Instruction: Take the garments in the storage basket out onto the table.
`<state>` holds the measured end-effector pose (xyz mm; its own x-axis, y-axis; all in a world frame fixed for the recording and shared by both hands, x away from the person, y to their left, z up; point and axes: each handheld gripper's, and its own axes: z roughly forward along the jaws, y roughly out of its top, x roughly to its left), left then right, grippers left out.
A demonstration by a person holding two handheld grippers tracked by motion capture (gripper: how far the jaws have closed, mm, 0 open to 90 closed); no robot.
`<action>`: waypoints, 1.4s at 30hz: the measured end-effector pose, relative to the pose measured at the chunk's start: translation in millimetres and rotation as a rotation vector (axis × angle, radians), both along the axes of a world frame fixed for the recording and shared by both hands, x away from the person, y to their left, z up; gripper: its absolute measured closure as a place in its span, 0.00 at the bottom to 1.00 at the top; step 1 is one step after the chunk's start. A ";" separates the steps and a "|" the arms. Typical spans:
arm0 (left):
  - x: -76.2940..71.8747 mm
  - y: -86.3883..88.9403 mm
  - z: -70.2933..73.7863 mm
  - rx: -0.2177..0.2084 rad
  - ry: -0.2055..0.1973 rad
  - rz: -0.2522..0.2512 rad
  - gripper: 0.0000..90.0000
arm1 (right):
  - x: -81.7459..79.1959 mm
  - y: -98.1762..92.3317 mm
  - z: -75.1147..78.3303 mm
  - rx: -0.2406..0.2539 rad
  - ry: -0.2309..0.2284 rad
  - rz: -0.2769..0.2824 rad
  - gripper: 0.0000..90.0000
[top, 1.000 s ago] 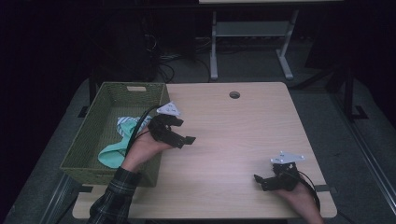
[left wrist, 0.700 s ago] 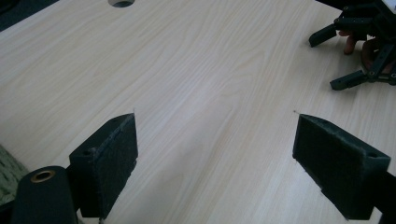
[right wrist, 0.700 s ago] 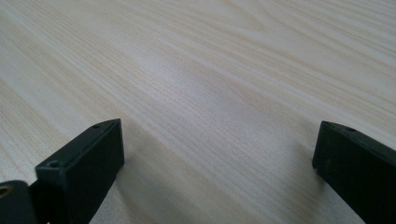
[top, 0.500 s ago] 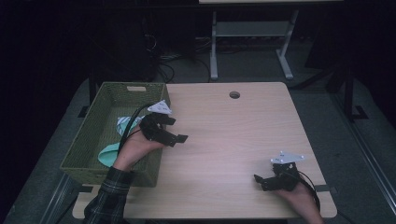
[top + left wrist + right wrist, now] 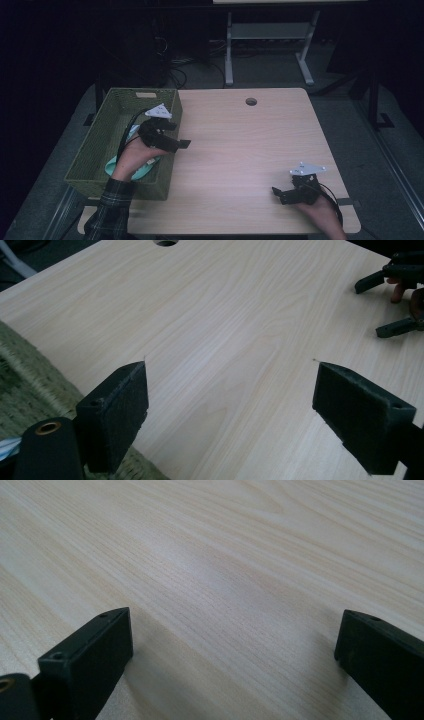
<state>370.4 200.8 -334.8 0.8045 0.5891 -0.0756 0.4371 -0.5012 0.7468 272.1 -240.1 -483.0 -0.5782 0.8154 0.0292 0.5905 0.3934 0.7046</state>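
Teal cloth [image 5: 127, 162] lies inside the green woven basket [image 5: 95, 150] at the left of the high view, partly hidden under the person's left hand. Above the basket's right rim the left gripper [image 5: 172, 142] hangs with jaws spread wide and empty, probably between a drop and a reach. At lower right the right gripper [image 5: 285, 195] rests low on the desk [image 5: 240, 145], jaws wide too. Nothing stands between them; a cable hole [image 5: 251, 101] sits further up.
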 end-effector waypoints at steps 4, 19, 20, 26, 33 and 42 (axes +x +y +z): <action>0.9 6.6 1.4 0.009 -0.011 0.009 0.16 | 0.0 -0.1 0.0 -0.001 0.000 0.001 0.02; 3.9 33.7 2.5 0.011 -0.038 0.069 0.16 | 0.0 0.0 0.0 0.000 0.000 0.000 0.02; 4.2 35.5 2.3 0.009 -0.037 0.075 0.16 | 0.0 0.0 0.0 0.000 0.000 0.000 0.02; 4.9 45.2 2.1 0.008 -0.037 0.100 0.18 | 0.0 0.0 0.0 0.000 0.000 0.000 0.02; 7.1 61.2 0.9 0.029 -0.037 0.145 0.18 | 0.0 0.0 0.0 0.000 0.000 0.000 0.02; 10.2 80.9 -4.3 0.045 -0.033 0.210 0.19 | 0.0 -0.1 0.0 -0.001 0.000 0.001 0.02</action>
